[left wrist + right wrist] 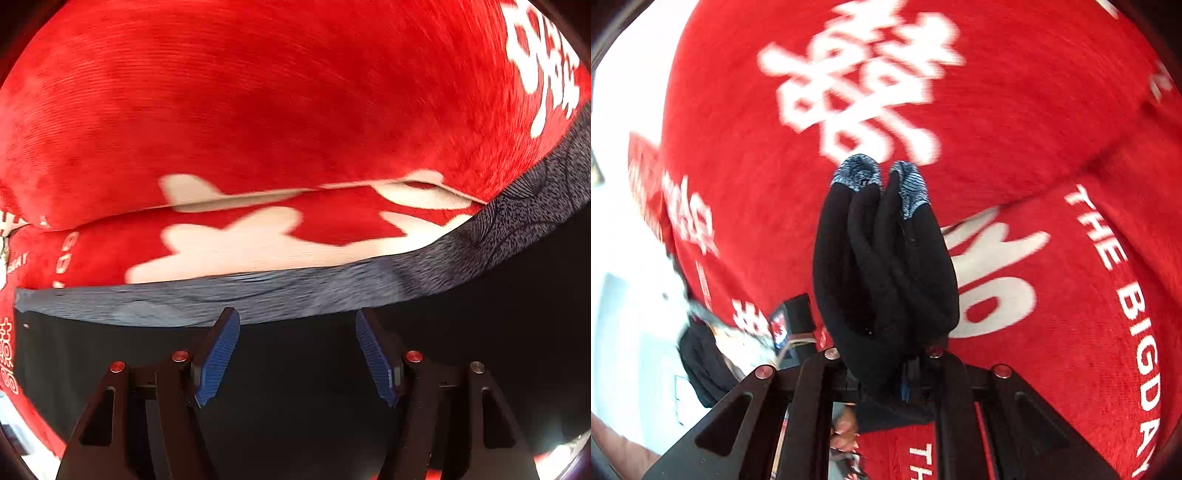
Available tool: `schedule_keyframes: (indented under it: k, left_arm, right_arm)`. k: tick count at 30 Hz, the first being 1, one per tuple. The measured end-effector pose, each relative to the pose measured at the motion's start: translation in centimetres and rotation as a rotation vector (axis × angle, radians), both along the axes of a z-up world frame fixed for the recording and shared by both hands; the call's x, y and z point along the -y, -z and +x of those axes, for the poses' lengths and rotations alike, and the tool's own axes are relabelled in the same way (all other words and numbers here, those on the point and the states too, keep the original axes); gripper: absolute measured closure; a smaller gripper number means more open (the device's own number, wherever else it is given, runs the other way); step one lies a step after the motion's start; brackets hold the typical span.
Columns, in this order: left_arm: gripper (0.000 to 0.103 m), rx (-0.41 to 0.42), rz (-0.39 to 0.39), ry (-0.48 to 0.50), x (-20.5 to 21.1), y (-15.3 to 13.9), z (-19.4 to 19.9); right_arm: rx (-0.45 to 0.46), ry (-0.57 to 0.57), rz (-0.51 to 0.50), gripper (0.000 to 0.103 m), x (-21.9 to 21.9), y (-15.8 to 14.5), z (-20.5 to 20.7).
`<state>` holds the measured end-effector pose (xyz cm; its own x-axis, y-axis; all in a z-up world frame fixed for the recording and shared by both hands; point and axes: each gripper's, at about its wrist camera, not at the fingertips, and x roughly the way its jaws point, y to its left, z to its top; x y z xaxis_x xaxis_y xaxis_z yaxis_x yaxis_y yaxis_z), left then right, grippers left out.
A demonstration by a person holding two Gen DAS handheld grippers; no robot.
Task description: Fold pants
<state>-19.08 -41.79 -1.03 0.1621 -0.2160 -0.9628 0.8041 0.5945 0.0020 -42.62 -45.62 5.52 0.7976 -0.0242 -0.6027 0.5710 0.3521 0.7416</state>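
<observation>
The pants are black with a grey patterned band (258,299) along one edge. In the left wrist view their black cloth (295,398) lies flat on a red blanket. My left gripper (297,314) points down over it, its blue pads (218,354) apart with nothing pressed between them, and its tips reach the grey band. In the right wrist view my right gripper (886,354) is shut on a thick bunch of the black pants (882,266), lifted off the blanket. Two grey-tipped folds (858,173) stick out past the jaws, and the cloth hides the fingers.
A red plush blanket (1052,110) with big white characters and lettering covers the surface, and a fold runs across it (240,201). At the lower left lies a dark bundle (698,365) by the blanket's edge, with a bright white area (624,258) beyond.
</observation>
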Motion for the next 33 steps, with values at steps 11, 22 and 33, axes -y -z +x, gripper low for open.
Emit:
schedule_keyframes:
  k: [11,22,33]
  left_arm:
    - [0.021,0.036,0.042,-0.178,-17.7,-2.5,14.8]
    - [0.021,-0.066,0.06,-0.227,-24.9,0.6,19.2]
    - [0.029,-0.434,-0.153,0.057,-18.8,0.0,12.4]
  right_arm:
    - [-0.275,-0.274,-0.191,0.089,-14.0,3.2,17.6]
    - [-0.589,-0.626,-0.526,0.044,-28.4,6.0,25.9]
    - [-0.295,-0.02,0.273,0.044,-14.1,8.6,12.7]
